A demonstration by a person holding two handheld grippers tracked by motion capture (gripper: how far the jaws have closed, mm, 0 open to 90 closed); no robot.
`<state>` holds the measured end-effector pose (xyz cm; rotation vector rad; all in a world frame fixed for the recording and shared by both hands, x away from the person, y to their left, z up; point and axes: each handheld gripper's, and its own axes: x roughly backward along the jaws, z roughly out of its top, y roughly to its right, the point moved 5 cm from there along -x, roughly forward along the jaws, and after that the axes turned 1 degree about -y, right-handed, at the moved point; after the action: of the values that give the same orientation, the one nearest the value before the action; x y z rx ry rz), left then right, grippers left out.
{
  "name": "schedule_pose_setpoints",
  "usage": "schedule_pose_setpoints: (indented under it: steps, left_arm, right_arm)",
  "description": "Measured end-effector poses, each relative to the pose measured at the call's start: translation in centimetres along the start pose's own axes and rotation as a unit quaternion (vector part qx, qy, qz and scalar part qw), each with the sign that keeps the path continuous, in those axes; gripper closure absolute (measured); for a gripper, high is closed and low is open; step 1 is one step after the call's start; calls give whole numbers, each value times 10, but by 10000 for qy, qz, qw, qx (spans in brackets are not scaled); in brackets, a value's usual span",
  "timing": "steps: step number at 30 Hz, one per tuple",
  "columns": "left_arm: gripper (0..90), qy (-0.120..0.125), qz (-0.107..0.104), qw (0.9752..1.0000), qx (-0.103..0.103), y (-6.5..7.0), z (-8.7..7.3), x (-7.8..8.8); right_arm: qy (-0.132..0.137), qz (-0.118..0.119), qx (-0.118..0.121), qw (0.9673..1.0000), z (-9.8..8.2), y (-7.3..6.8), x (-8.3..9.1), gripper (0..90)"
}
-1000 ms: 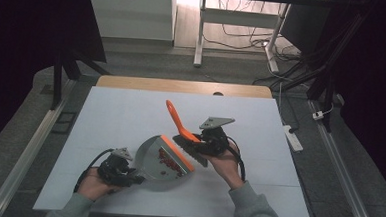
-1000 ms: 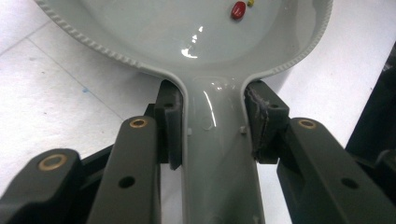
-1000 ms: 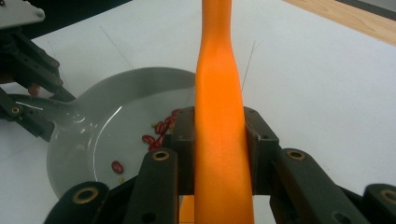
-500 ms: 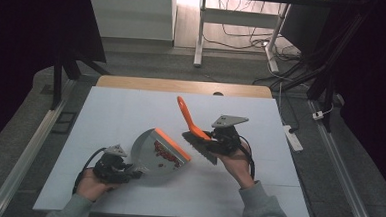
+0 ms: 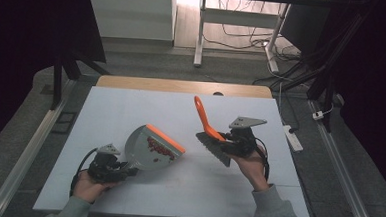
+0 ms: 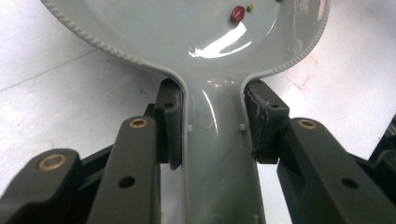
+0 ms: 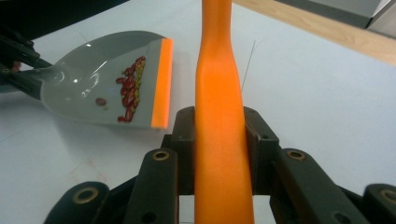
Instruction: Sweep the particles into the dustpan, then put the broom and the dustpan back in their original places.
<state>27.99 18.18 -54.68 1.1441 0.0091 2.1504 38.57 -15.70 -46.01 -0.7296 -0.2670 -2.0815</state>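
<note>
The left tool point(image 5: 108, 168) is clamping the grey dustpan point(image 5: 151, 149) by its handle on the tabletop point(image 5: 131, 105), red beans point(image 5: 158, 147) lying inside; the right tool point(image 5: 231, 143) is gripping the orange brush point(image 5: 207, 129) just beside it.

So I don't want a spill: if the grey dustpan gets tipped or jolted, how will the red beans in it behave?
The beans look small, rounded and loose, so they would probably roll. The dustpan looks glossy, likely slippery. They lie near its orange lip, so a forward tilt would likely spill them.
</note>
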Motion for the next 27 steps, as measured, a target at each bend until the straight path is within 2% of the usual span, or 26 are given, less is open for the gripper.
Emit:
schedule_pose_setpoints:
  steps: [4,19,23,27]
  left_arm:
    - [613,81,125,9999,87,-1,-2,3]
    - [612,415,487,9970,439,-10,-10,14]
    - [612,475,611,9953,580,-10,-12,15]
    - [612,567,770,9924,772,-11,-14,16]
  right_arm:
    - [23,35,-132,9999,-7,3,8,708]
    - [-105,35,-270,9996,-24,8,24,708]
    - [-138,56,-287,9995,-30,7,28,708]
    - [-175,23,-288,9994,-36,7,32,708]
